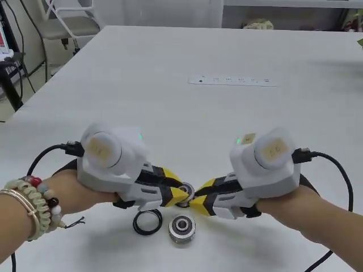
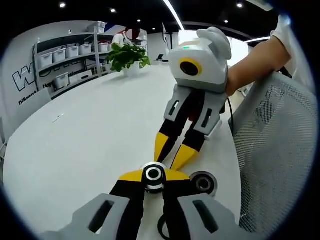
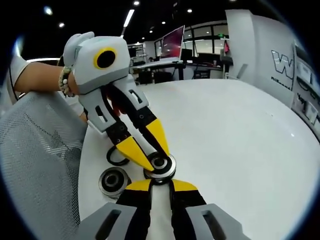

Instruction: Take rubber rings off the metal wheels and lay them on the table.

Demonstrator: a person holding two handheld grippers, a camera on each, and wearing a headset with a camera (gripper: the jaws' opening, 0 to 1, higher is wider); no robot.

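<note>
A small metal wheel [image 1: 187,189] with a black rubber ring around it is held above the table between both grippers. My left gripper [image 1: 181,195] is shut on this wheel [image 2: 153,175]. From the other side my right gripper [image 1: 194,203] is closed on the rim of the same wheel [image 3: 161,165], where the rubber sits. On the table under them lie a loose black rubber ring [image 1: 147,221] and a bare metal wheel [image 1: 182,227]. The right gripper view has that bare wheel [image 3: 114,181] beside the loose ring [image 3: 116,157].
The white table [image 1: 227,124] stretches far ahead, with a flat white strip [image 1: 232,80] lying on it. A chair [image 1: 68,22] stands at the far left corner. A grey mesh chair back [image 2: 280,150] is close behind the grippers. Cables trail from both grippers.
</note>
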